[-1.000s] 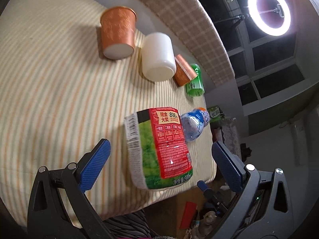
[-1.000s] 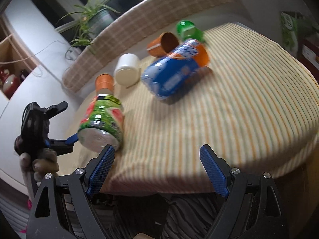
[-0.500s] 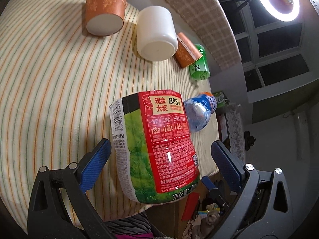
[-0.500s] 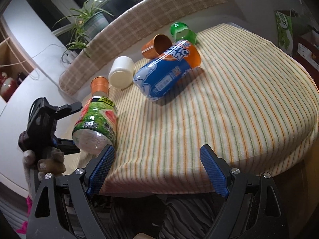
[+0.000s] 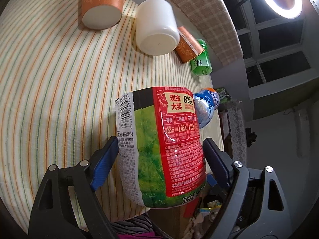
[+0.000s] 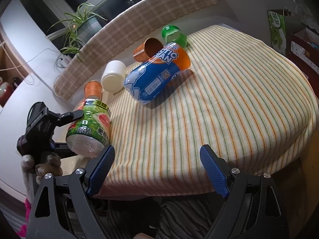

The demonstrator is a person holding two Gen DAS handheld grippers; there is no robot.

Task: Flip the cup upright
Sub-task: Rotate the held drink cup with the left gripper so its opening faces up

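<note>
Left wrist view shows the left gripper (image 5: 159, 153) closed on the green-red cup (image 5: 159, 145), lying at the near left edge of the table (image 6: 229, 103). Not yet upright. Right gripper (image 6: 157, 169) hangs wide open, empty.

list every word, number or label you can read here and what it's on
"现金大奖 888元", "¥88元", "¥1.08元": red panel of the green bottle.
"6937003703437": its barcode.
"减糖": its label, right wrist view.
"ARCTIC OCEAN", partly readable: blue bottle.
Fine print and the small green cup characters: too small or blurred.
</note>
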